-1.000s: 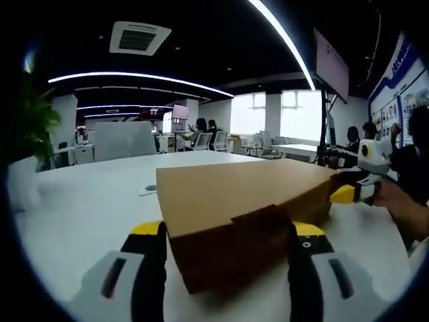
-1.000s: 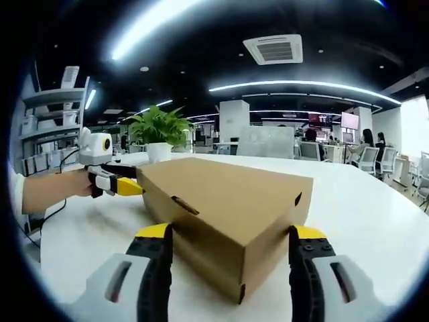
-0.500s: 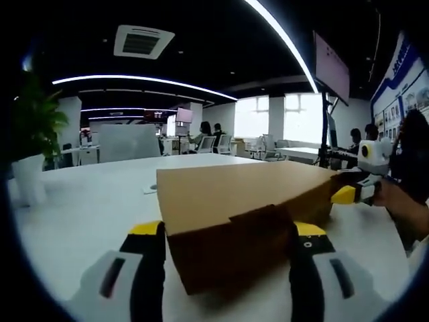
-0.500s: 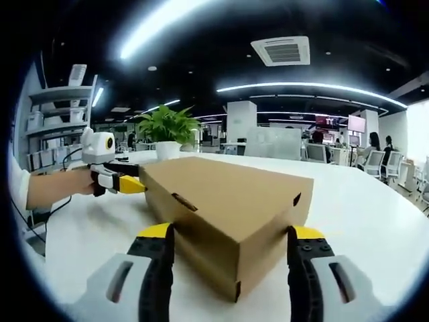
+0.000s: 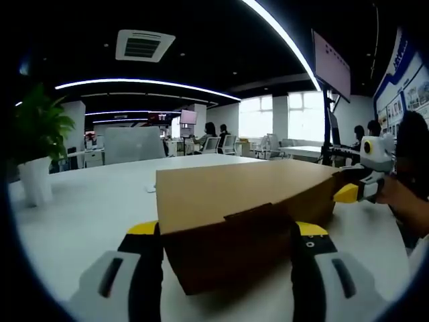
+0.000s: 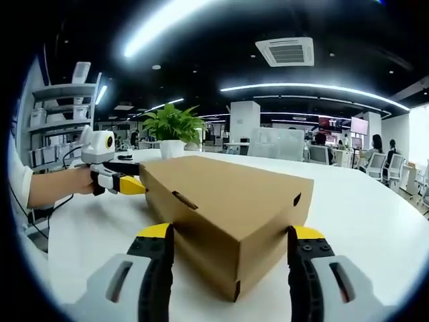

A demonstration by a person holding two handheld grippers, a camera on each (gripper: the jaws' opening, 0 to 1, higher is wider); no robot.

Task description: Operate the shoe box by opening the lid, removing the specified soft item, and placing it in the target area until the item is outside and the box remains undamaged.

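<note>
Yellow-tipped jaws of the left gripper are standing wide open astride one end of the box, while the right gripper is bracketing the opposite end, its jaws equally spread. Neither is gripping anything yet; the straddling looks like preparation for lifting the closed lid evenly from both ends without creasing the cardboard. Brown and shut, the box is lying between the two grippers on a white table, with a plant beyond it at the far left edge.
</note>
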